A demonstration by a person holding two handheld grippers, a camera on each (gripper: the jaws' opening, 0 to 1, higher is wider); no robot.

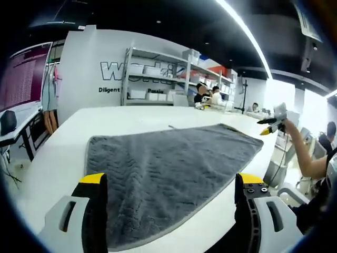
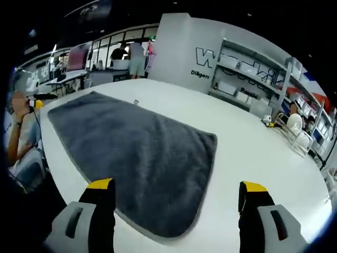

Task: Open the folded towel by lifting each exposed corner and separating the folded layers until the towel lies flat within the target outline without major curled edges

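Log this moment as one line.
towel: spread on white table, looks flat | left gripper: open, above towel, empty | right gripper: open, empty

The white wall (image 1: 100,68) reads "Diligent"; its larger lettering is partly hidden.

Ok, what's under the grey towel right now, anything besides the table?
The grey towel lies spread on the white table, whose bare surface shows all around it. No outline mark shows beyond its edges. Whatever sits directly beneath is covered by the cloth.
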